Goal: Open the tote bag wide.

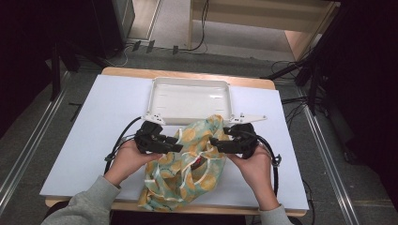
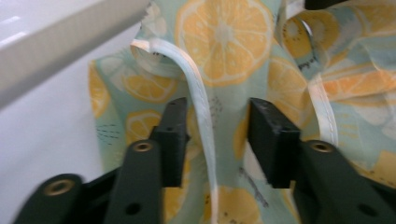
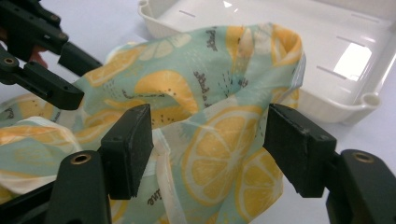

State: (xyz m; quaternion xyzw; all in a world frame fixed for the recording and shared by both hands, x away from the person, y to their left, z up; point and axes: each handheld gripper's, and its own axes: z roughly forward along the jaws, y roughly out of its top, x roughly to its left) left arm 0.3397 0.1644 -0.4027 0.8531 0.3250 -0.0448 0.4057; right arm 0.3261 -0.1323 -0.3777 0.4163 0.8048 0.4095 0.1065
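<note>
From the high view you look forward and down on the whole table [image 1: 84, 140]. Your two gripper views sit very close to the lemon-print cloth [image 1: 187, 164], each looking along its own jaws; the left one seems slightly blurred. All three share the cloth and white tray [image 1: 187, 96].

Left tongs [image 1: 177, 146] and right tongs [image 1: 215, 142] tips facing inward, jaws parted; hands gripping from behind
</note>
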